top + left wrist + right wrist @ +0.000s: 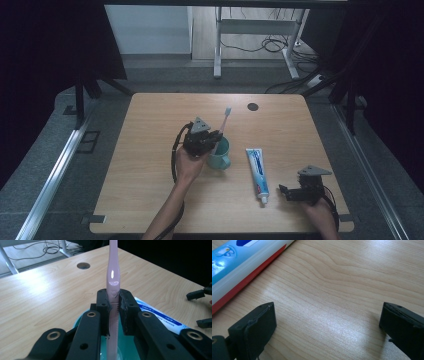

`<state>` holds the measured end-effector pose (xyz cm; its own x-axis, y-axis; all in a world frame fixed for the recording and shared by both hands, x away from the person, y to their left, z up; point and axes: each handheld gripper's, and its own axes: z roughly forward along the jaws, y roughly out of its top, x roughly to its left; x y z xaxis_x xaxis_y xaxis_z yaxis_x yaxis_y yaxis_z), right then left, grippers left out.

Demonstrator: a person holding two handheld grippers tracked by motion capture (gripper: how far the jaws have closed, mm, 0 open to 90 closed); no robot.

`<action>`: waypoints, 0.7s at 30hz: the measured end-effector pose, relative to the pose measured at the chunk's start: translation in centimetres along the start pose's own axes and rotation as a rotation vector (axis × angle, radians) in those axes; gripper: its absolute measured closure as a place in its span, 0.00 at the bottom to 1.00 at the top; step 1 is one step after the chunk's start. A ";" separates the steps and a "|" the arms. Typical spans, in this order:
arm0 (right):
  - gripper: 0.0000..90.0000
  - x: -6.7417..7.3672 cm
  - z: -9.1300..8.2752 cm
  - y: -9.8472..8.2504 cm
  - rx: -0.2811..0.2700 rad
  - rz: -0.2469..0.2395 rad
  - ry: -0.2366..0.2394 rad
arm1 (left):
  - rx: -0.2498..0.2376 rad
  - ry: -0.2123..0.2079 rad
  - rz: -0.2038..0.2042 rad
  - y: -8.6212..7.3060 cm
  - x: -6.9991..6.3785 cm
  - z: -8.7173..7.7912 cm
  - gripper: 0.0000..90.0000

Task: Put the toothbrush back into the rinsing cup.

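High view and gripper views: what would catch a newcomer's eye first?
The left claw is shut on a pink toothbrush, holding it upright over a teal mug at the table's middle. To the right, a toothpaste tube lies flat, and the right claw rests open beside it.

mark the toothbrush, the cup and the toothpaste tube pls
toothbrush (113, 277), left gripper view, on the pink neck above the jaws
cup (220, 159), high view, on the teal outer wall
toothpaste tube (256, 165), high view, on the middle of the printed body
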<state>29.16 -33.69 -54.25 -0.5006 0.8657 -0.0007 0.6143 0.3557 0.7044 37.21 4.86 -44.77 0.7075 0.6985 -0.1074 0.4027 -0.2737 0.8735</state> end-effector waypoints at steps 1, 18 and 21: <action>0.00 0.0 0.0 0.0 0.000 0.000 0.000 | 0.002 0.001 -0.001 -0.1 0.0 0.1 0.88; 0.00 0.0 0.0 0.0 0.001 0.001 0.001 | 0.056 0.003 -0.012 -1.9 0.1 1.3 0.88; 0.00 0.0 0.0 0.0 0.002 0.001 0.001 | 0.066 0.003 -0.009 -2.1 0.1 1.5 0.88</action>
<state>29.15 -33.69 -54.24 -0.5009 0.8655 0.0005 0.6156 0.3559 0.7031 37.29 4.49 -47.28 0.7021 0.7030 -0.1133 0.4463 -0.3105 0.8393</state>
